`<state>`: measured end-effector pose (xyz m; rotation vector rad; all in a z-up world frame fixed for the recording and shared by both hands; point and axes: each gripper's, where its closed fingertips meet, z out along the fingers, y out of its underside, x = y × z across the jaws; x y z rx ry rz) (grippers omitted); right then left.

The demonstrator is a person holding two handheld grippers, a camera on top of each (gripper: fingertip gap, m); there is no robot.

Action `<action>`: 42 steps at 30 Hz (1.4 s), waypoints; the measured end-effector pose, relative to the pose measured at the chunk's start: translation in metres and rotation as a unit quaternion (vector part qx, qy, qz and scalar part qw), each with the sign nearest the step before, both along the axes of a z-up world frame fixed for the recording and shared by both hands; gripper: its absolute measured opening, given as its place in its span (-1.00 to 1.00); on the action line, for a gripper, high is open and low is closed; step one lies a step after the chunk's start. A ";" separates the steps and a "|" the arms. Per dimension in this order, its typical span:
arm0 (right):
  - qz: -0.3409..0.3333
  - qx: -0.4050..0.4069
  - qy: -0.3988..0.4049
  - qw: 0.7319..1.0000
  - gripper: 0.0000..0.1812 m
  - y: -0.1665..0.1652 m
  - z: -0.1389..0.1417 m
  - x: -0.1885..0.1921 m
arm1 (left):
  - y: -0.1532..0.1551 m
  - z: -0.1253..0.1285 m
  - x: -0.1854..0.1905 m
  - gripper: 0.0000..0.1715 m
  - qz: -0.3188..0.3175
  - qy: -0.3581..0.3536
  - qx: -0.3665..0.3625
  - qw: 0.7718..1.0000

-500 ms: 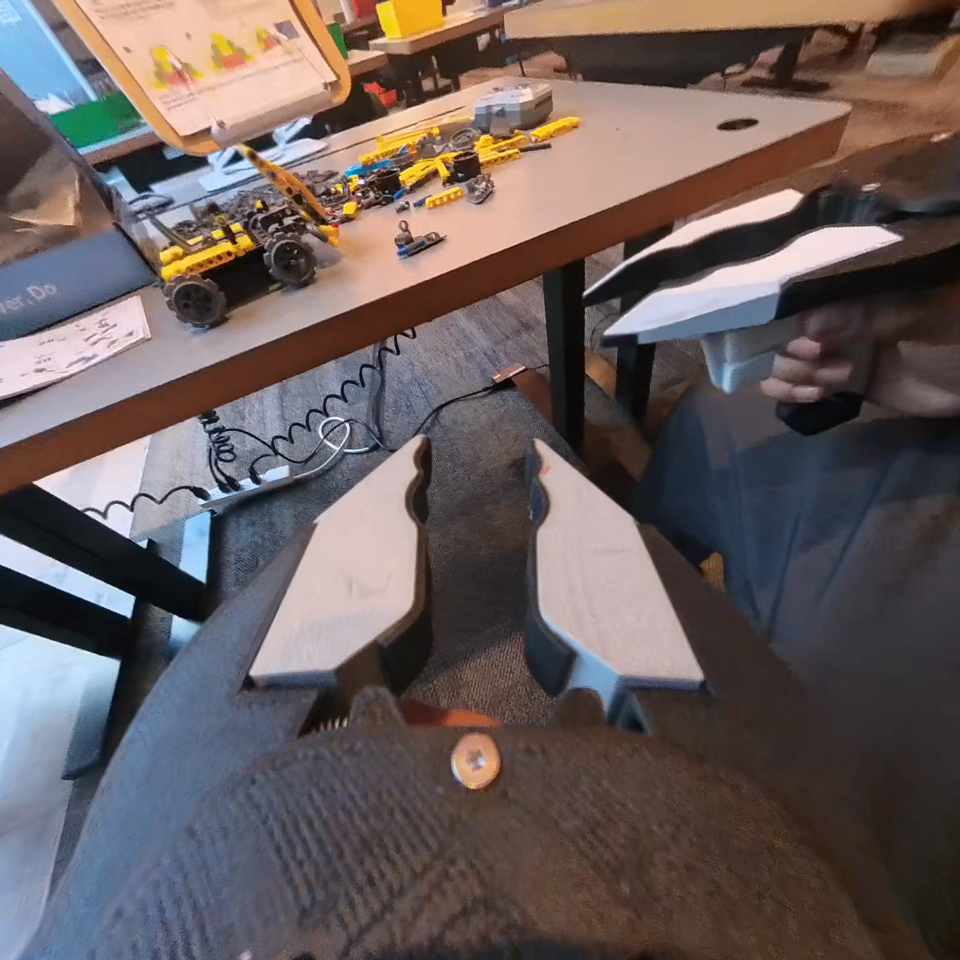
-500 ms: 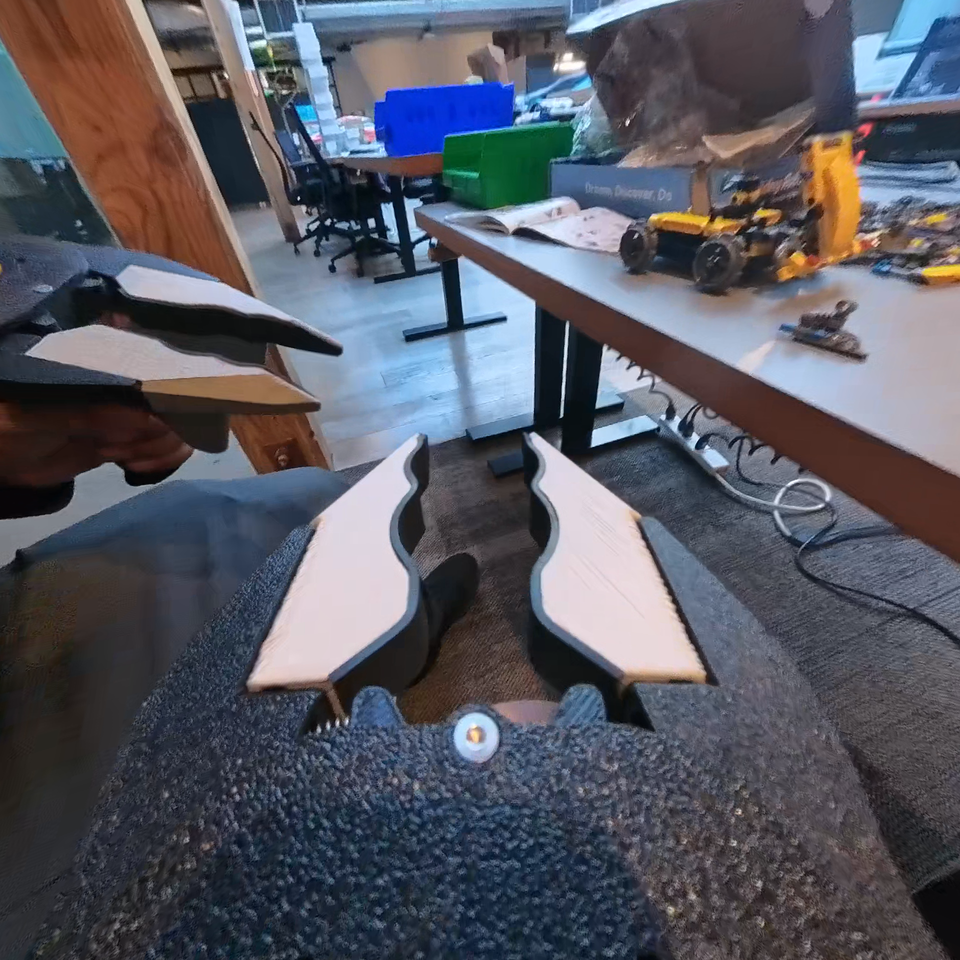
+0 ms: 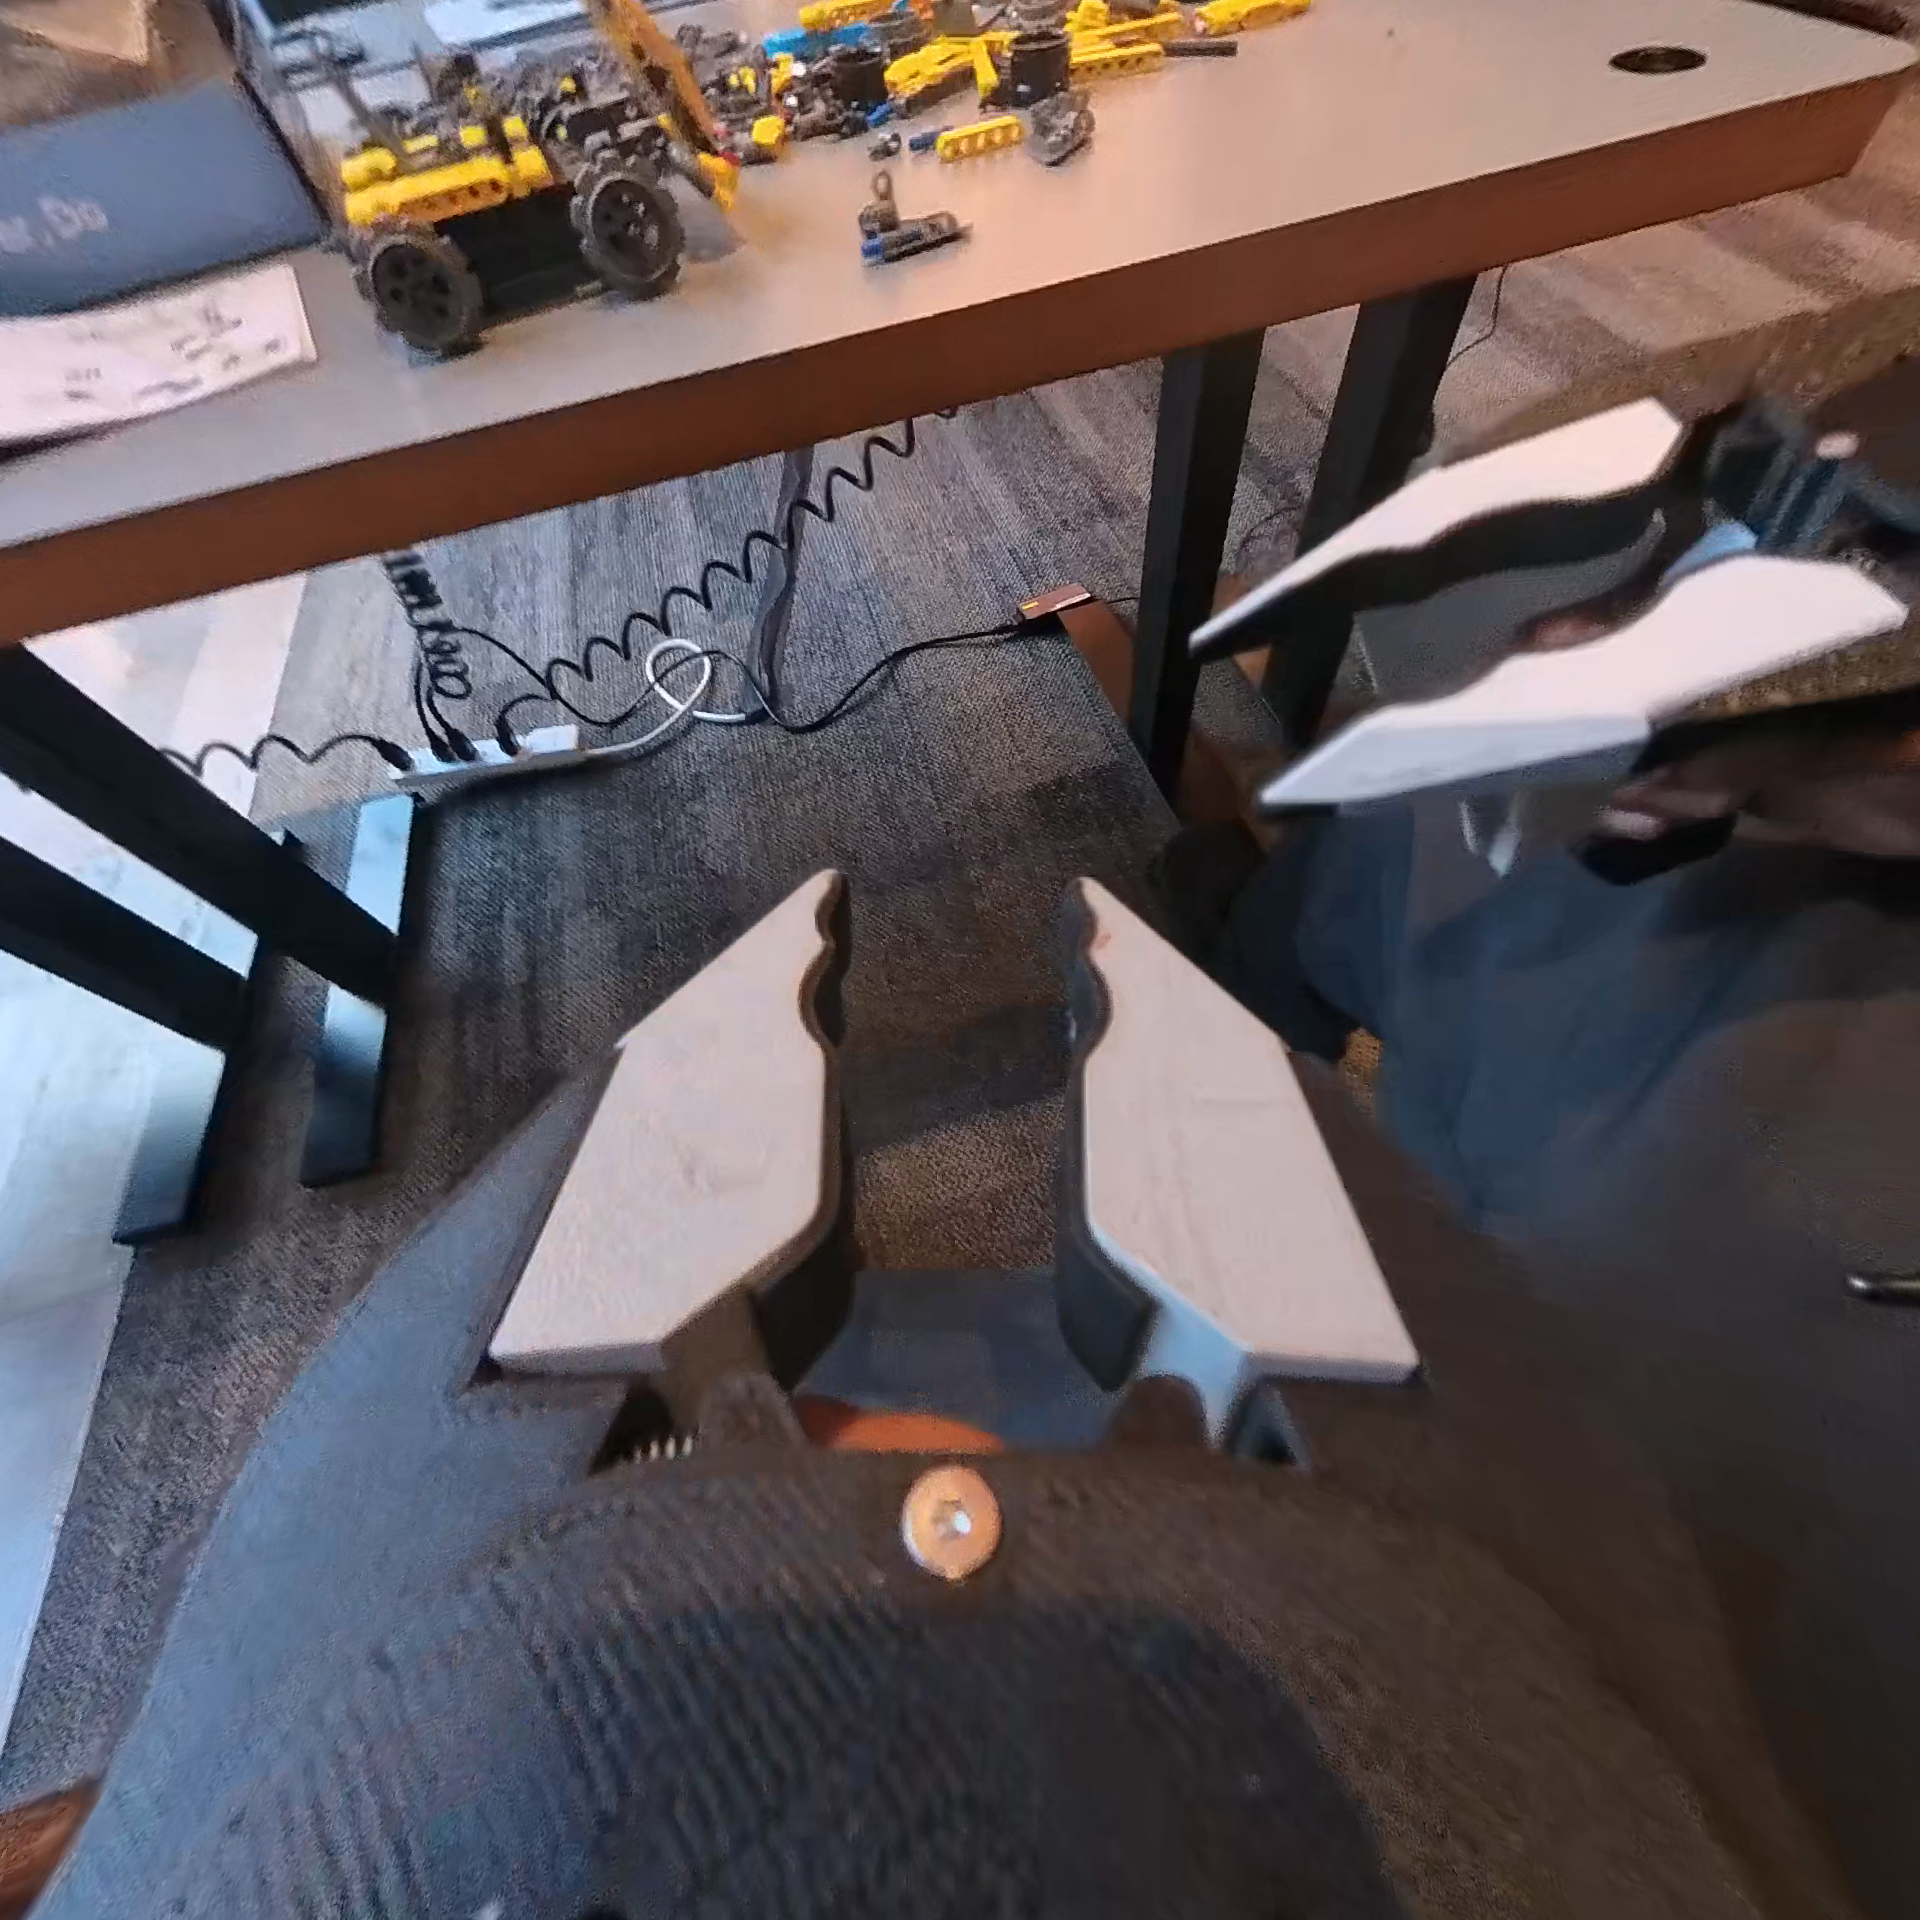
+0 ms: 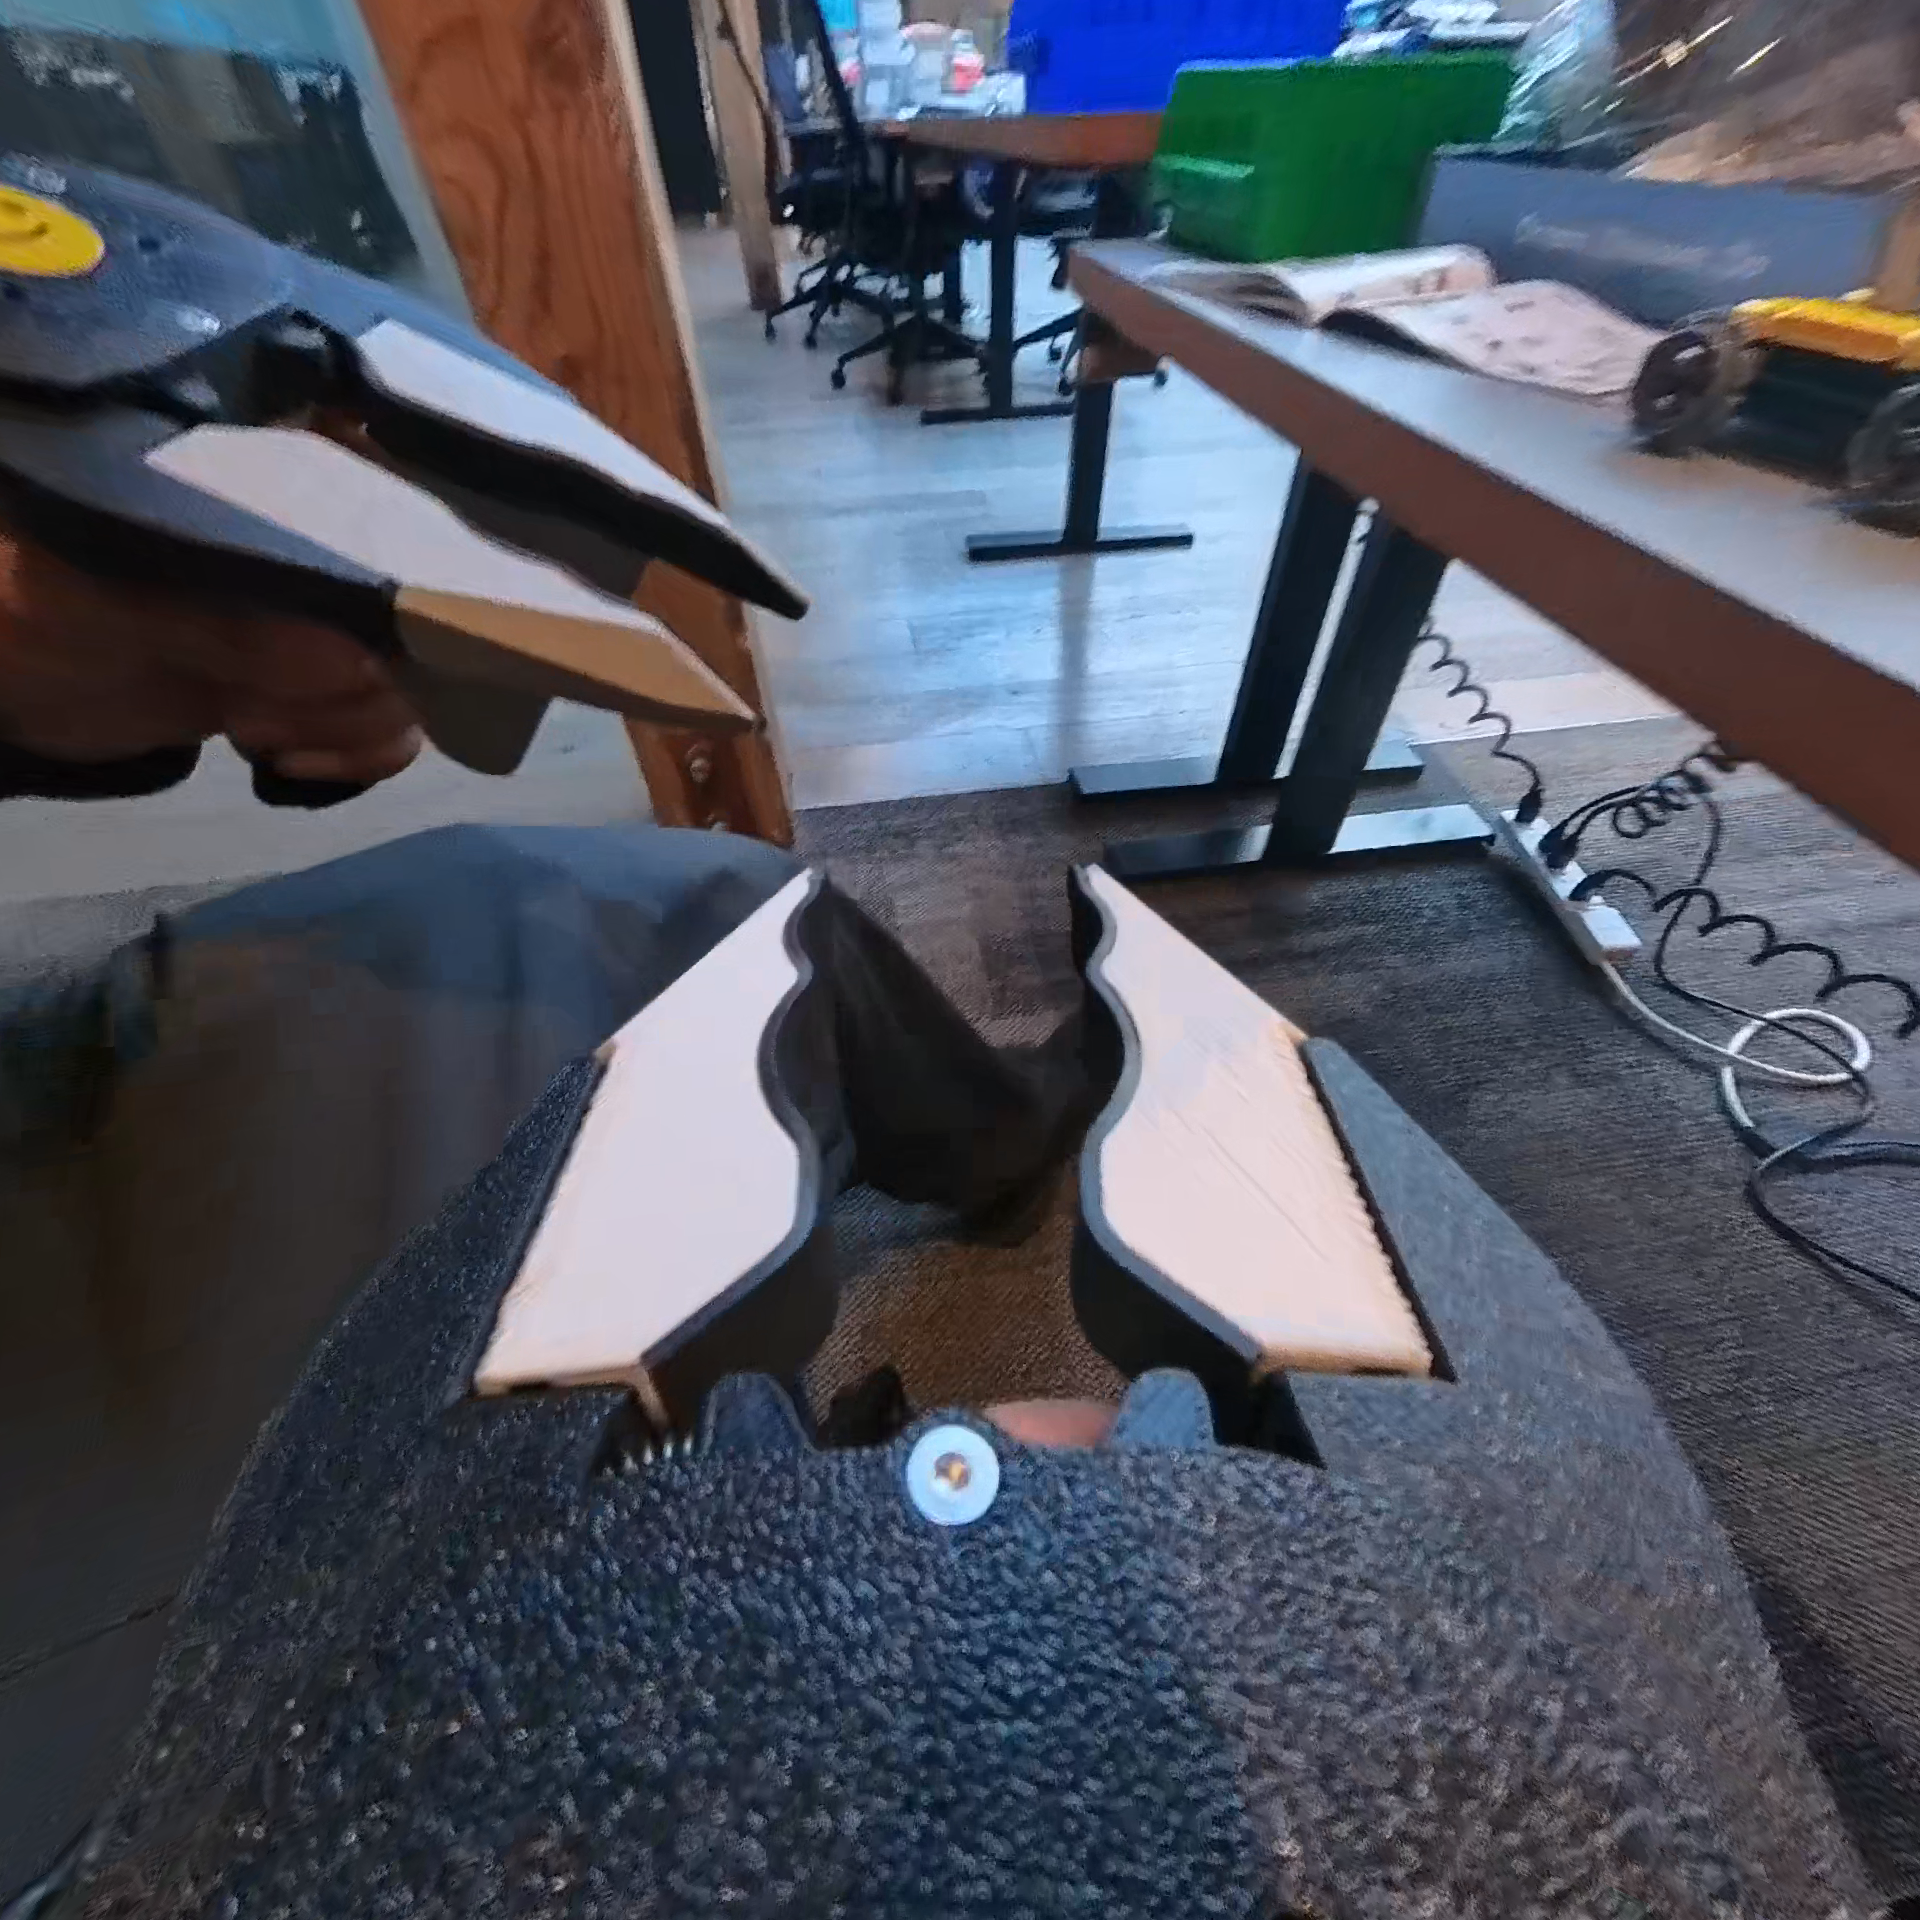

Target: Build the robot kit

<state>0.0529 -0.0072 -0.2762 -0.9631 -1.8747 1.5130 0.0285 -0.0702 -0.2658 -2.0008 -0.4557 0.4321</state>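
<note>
Nearest to me, the left gripper [image 3: 951, 894] hangs low over the dark carpet [image 3: 935, 727]. Its jaws stand a moderate width apart with nothing between them. It touches nothing. The right gripper [image 4: 945, 883] is set at much the same gap and is also empty. It hovers just beside a dark blue trouser leg [image 4: 312, 1039]. Behind the gap I see a black shape that I cannot identify. Each gripper shows at the edge of the other's view, held in a hand, the two near each other and apart.

A little farther out, a white power strip [image 3: 488, 753] lies on the carpet under the surface [image 3: 1247, 208], with coiled black cables [image 3: 623, 644] running up from it. Both grippers sit below the surface edge and well short of it.

On top, nearest the edge, stands a yellow and black wheeled model [image 3: 520, 208]. A small grey piece [image 3: 904, 223] lies alone just beside it, and a printed sheet [image 3: 156, 343] lies on its other side. Behind them is a scatter of loose yellow and black parts [image 3: 987, 62].

Farthest off, the right wrist view shows an open booklet [image 4: 1455, 301], a green bin [image 4: 1320, 177], a wooden post [image 4: 561, 312] and office chairs [image 4: 883, 270].
</note>
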 end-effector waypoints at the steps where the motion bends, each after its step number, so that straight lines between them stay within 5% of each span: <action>1: 0.009 0.003 -0.005 1.000 -0.48 -0.006 -0.003 0.002 | -0.004 0.000 0.000 -0.53 0.003 -0.007 0.003 1.000; 8: -0.016 0.026 -0.049 0.998 -0.47 0.004 -0.034 -0.013 | -0.019 0.004 -0.057 -0.54 0.058 0.042 -0.021 0.997; 13: -0.081 0.054 -0.040 0.994 -0.43 0.045 -0.027 -0.065 | -0.027 -0.015 -0.113 -0.46 0.108 -0.048 0.013 0.993; 21: -0.190 0.105 0.115 0.969 -0.33 0.119 0.078 -0.142 | 0.060 0.032 -0.166 -0.35 0.023 0.016 0.045 0.999; 24: -0.256 0.085 0.082 0.959 -0.31 0.178 0.085 -0.151 | 0.112 0.056 -0.174 -0.30 -0.041 0.041 0.057 0.997; 28: -0.318 0.075 -0.003 0.945 -0.31 0.244 0.077 -0.140 | 0.186 0.098 -0.167 -0.38 -0.139 0.120 0.086 0.979; 32: -0.326 0.088 -0.012 0.941 -0.32 0.275 0.092 -0.137 | 0.241 0.103 -0.136 -0.40 -0.239 0.081 0.107 0.962; 42: -0.335 0.050 -0.052 0.940 -0.30 0.312 0.084 -0.152 | 0.269 0.063 -0.061 -0.50 -0.392 0.015 0.065 0.917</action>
